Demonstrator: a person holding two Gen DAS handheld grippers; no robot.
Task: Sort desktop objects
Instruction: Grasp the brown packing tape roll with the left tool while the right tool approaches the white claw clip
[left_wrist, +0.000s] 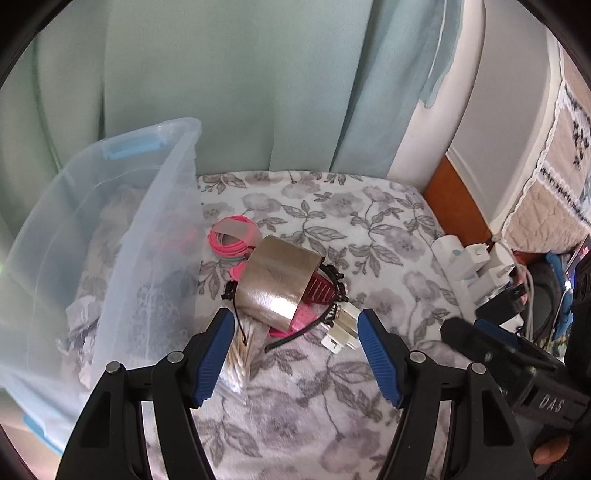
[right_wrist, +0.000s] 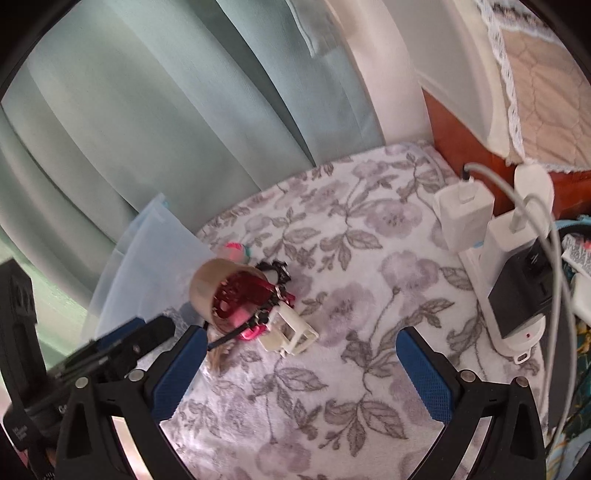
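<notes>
A roll of brown packing tape stands on a pile of small items on the floral cloth: a dark red comb, a pink coil of cord, a black headband, a white plastic clip and a pack of cotton swabs. My left gripper is open just in front of the pile, empty. In the right wrist view the tape, comb and white clip lie ahead and left of my right gripper, which is open and empty.
A clear plastic storage bin stands left of the pile, with crumpled paper inside. A white power strip with chargers and cables runs along the right edge. Green curtains hang behind. The right gripper's body shows at the lower right.
</notes>
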